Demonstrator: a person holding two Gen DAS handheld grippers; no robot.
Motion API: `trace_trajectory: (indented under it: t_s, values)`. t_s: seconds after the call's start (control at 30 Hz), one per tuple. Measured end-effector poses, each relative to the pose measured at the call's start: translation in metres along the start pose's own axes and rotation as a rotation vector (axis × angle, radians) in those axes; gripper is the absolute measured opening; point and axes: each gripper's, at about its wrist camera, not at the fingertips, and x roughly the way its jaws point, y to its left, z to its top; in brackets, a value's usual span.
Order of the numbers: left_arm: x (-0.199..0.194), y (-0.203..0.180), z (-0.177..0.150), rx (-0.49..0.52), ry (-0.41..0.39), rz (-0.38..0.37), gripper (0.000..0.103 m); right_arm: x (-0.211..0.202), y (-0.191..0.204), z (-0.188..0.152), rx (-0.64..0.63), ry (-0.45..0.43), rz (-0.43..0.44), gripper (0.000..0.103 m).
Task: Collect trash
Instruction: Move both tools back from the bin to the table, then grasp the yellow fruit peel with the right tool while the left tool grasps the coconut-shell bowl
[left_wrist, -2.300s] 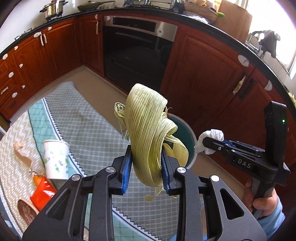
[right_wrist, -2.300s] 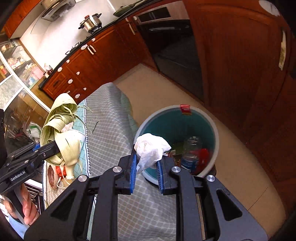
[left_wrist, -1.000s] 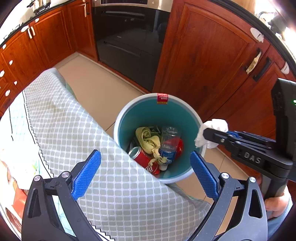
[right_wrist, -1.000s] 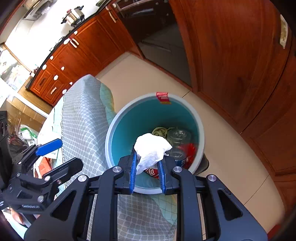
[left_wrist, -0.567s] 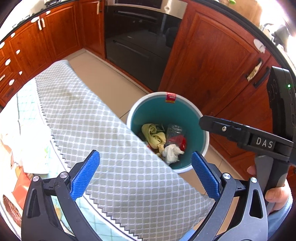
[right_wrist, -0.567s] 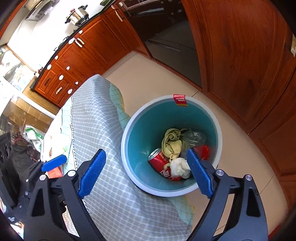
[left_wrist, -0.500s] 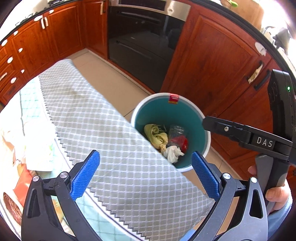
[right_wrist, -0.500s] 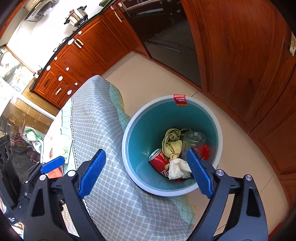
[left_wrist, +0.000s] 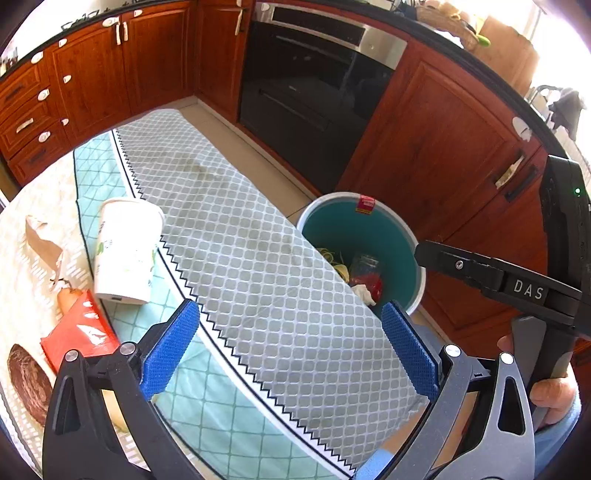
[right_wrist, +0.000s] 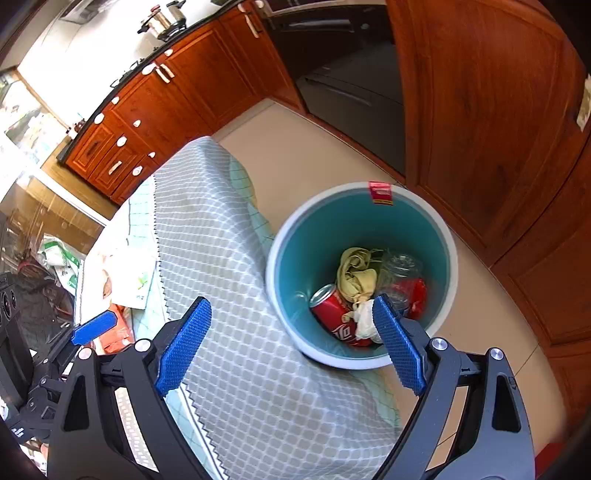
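Table fills the lower left of both views, covered by a grey patterned cloth that hangs over the edge toward the floor. Beside that edge, down on the floor, stands the teal bin, already holding a red can, a clear bottle, pale green leaf scraps and a white crumpled tissue.

On the tabletop, the largest piece of trash not yet collected is a white paper cup lying on its side, its long axis running from the wide mouth at the far end to the base nearer the camera. Just beside the base lies a red wrapper; a torn brown paper scrap lies a little further left, and a dark round piece sits at the frame's left edge.

Left tool is spread wide and empty, as is the right tool, which hangs over the bin side. The cup lies ahead and to the left of the left tool, so that hand looks nearer; closing across the cup's width, at right angles to its axis, seems the likely approach.
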Motion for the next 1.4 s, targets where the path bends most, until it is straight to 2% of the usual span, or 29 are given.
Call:
trace_trajectory:
  t_s: [0.07,0.33,0.67,0.87,1.03,1.2,1.4]
  values:
    - [-0.007,0.007,-0.004,-0.012,-0.011,0.004,0.099,-0.001,0.01,-0.003,-0.012,0.002,0.003,0.088]
    - [-0.034,0.05,-0.032,-0.08,-0.036,0.046,0.099,0.011,0.058,-0.023,-0.094,0.044,0.029,0.088]
    - [-0.062,0.131,-0.078,-0.2,-0.048,0.141,0.099,0.05,0.139,-0.06,-0.256,0.125,0.106,0.088]
    - [-0.082,0.172,-0.1,-0.265,-0.076,0.186,0.099,0.077,0.178,-0.087,-0.352,0.173,0.109,0.088]
    - [-0.087,0.203,-0.116,-0.318,-0.073,0.21,0.099,0.092,0.199,-0.097,-0.409,0.19,0.101,0.077]
    - [-0.087,0.227,-0.127,-0.361,-0.067,0.231,0.099,0.104,0.209,-0.1,-0.445,0.197,0.084,0.061]
    - [-0.081,0.25,-0.136,-0.394,-0.048,0.253,0.099,0.112,0.215,-0.098,-0.458,0.18,0.082,0.049]
